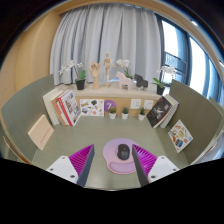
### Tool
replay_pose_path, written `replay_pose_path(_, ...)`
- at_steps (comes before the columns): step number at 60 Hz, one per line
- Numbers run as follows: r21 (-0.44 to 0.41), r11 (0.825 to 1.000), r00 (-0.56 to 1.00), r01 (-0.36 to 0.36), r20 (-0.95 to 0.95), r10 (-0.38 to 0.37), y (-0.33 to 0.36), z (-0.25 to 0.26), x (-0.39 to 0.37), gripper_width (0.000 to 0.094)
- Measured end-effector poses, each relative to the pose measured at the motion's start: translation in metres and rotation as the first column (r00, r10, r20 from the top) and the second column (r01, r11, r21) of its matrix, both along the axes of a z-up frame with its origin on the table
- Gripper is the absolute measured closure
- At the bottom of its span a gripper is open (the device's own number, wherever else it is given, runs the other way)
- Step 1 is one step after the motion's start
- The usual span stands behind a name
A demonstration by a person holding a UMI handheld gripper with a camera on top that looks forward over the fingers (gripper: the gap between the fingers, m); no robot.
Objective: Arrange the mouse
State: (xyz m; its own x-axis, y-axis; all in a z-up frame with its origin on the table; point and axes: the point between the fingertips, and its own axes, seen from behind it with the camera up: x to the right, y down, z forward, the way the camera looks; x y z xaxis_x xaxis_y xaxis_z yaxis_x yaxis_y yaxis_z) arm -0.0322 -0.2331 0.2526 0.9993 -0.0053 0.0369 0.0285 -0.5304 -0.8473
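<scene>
A dark mouse (123, 151) sits on a round pink mouse mat (121, 157) on the olive table. It lies between my two fingers, with a clear gap on each side. My gripper (114, 160) is open, its pink-padded fingers (80, 159) spread wide to the left and right of the mat. Nothing is held.
Books (66, 106) stand at the left, a flat book (41, 131) lies near the left edge, and more books (163, 110) and a magazine (180, 135) are at the right. A low shelf (115, 97) with plants, small pots and a wooden figure stands at the back, before curtains.
</scene>
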Motion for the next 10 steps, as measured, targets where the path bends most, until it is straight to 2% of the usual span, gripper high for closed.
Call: replay_pose_path(10, 0.008, 1.000, 1.000, -0.021, -0.002, 0.021, -0.026, -0.003, -0.018, 0.0195)
